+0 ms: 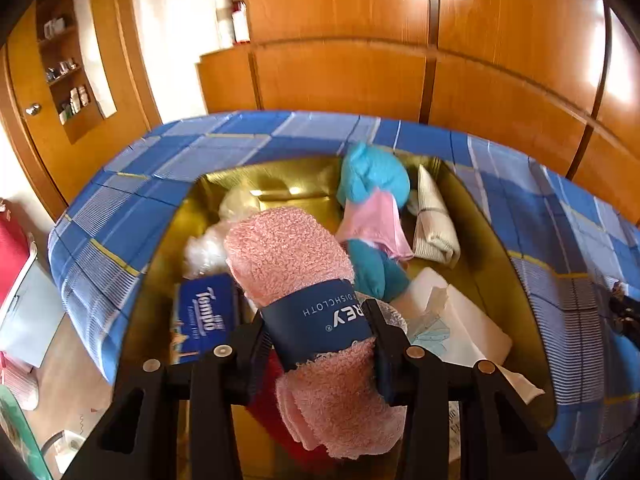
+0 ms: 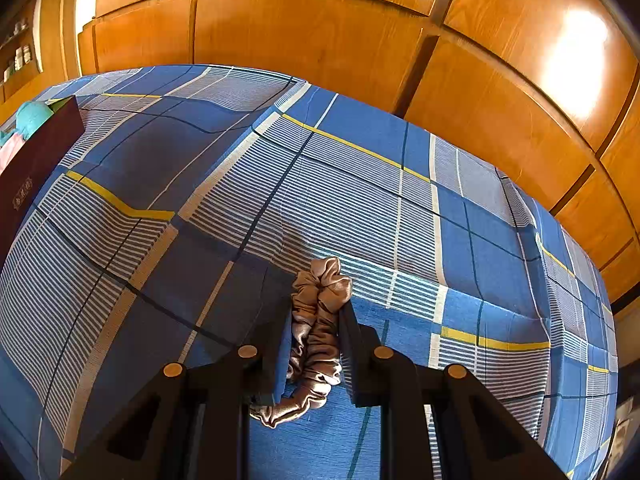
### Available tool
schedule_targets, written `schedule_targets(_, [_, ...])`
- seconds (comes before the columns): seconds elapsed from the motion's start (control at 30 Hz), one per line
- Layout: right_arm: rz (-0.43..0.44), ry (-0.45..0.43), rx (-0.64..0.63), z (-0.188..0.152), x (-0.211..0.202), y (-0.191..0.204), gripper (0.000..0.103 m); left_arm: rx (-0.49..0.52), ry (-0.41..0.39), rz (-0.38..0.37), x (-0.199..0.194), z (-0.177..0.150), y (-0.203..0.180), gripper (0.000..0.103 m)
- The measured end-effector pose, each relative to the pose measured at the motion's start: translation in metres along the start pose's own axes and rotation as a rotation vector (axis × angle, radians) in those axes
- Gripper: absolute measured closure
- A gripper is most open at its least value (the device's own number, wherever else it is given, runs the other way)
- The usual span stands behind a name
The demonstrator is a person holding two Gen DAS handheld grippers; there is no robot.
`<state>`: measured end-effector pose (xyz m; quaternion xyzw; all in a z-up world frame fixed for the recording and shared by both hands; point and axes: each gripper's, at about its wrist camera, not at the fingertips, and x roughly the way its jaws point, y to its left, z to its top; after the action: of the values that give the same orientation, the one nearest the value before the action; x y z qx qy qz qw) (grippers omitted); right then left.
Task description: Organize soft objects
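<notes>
The gold box (image 1: 160,264) is crowded with soft items — the blue plaid bedspread (image 2: 400,220) lies open.

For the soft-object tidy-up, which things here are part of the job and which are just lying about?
Job:
pink dishcloth, in left gripper
satin scrunchie, in right gripper
gold-lined box
teal cloth
pink cloth

Lying about:
plaid bedsheet
wooden wardrobe
wall shelf

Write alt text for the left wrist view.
The left tongs clamp a rolled pink dishcloth by its navy paper band, above a gold-lined box holding blue and pink cloths, a tissue pack and other soft items. The box sits on a blue plaid bedsheet.
</notes>
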<state>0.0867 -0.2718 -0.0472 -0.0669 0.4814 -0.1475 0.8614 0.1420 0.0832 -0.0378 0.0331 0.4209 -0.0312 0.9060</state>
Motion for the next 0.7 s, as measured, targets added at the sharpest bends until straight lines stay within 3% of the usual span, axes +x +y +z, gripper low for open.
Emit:
schedule_targets(0.47, [-0.004, -0.002, -0.002, 0.0005, 0.0003, 0.0001, 0.082, -0.005, 0.006, 0.012, 0.0094, 0.0004, -0.0003, 0.053])
schedule_targets(0.7, [-0.008, -0.003, -0.003, -0.0004, 0.0007, 0.0003, 0.082, -0.024, -0.014, 0.010, 0.0009, -0.0036, 0.0046, 0.037])
